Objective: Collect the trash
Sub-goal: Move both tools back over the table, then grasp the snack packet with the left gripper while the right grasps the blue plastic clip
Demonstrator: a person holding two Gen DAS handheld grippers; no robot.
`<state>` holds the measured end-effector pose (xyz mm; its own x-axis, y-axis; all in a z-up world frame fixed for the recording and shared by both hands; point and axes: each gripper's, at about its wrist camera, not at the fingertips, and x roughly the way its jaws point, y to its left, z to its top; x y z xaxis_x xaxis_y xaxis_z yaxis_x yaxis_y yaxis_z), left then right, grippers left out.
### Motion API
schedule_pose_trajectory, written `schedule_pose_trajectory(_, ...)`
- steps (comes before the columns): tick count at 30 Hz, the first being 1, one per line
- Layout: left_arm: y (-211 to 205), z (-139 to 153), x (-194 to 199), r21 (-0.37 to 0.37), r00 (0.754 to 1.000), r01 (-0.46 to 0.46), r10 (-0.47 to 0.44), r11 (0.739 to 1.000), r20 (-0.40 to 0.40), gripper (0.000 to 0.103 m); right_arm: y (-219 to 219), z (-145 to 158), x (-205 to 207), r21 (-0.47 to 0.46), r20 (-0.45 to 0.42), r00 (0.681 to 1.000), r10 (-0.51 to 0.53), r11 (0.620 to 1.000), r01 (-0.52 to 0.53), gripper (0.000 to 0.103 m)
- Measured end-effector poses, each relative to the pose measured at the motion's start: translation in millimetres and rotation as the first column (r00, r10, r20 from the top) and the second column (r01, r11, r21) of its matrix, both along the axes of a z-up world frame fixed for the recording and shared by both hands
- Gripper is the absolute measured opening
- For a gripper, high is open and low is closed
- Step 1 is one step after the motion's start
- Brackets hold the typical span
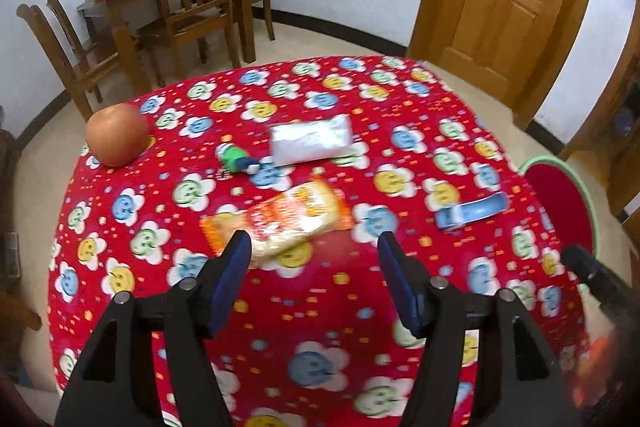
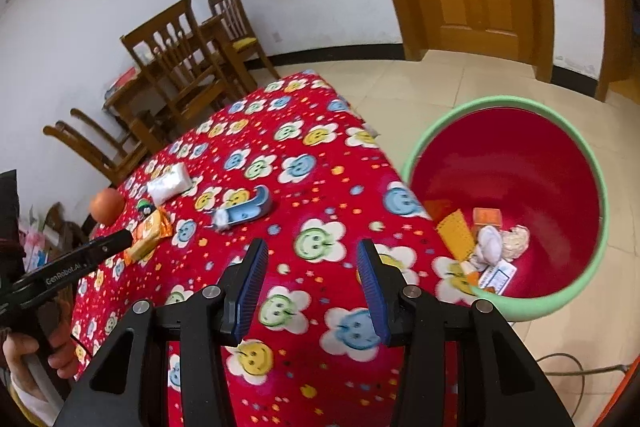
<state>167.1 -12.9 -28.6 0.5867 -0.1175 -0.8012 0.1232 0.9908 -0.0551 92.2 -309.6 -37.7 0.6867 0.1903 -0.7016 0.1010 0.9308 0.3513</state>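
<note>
Both jaws wide apart, empty, above the tablecloth (image 1: pixel 320 307).

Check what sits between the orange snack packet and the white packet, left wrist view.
Mostly bare tablecloth; between the orange snack packet and the white packet, a small green-and-white wrapper lies just left of that line.

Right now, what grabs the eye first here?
The red flowered tablecloth fills both views, with an orange snack packet lying just ahead of the open left gripper. An apple sits at the table's far left edge. Beside the table, a red bin with a green rim holds scraps.
</note>
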Motion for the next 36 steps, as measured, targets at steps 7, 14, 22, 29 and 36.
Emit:
schedule_pose_trajectory(7, 8, -20, 19, 0.098, 0.999, 0.036, -0.032, 0.995, -0.035, 0.072, 19, -4, 22, -0.013, -0.025, 0.999, 0.037, 0.999, -0.038, 0.047)
schedule_pose_trajectory(14, 15, -35, 36, 0.137, 0.997, 0.037, -0.028, 0.99, -0.07, 0.073, 30, -14, 44, -0.023, -0.068, 0.996, 0.058, 0.998, -0.059, 0.047)
schedule_pose_trajectory(22, 19, -45, 53, 0.102, 0.997, 0.024, -0.016, 0.994, -0.08, 0.073, 35, -24, 72, -0.02, -0.085, 0.995, 0.057, 0.998, -0.059, 0.047)
schedule_pose_trajectory(29, 18, -47, 55, 0.054, 0.998, 0.027, -0.024, 0.998, -0.065, 0.063, 37, -30, 87, -0.011, -0.08, 0.995, 0.054, 0.998, -0.055, 0.044)
schedule_pose_trajectory(36, 12, -44, 48, 0.03, 0.998, 0.034, -0.033, 0.999, -0.054, 0.044, 37, -31, 87, 0.004, -0.073, 0.994, 0.075, 0.997, -0.075, 0.012)
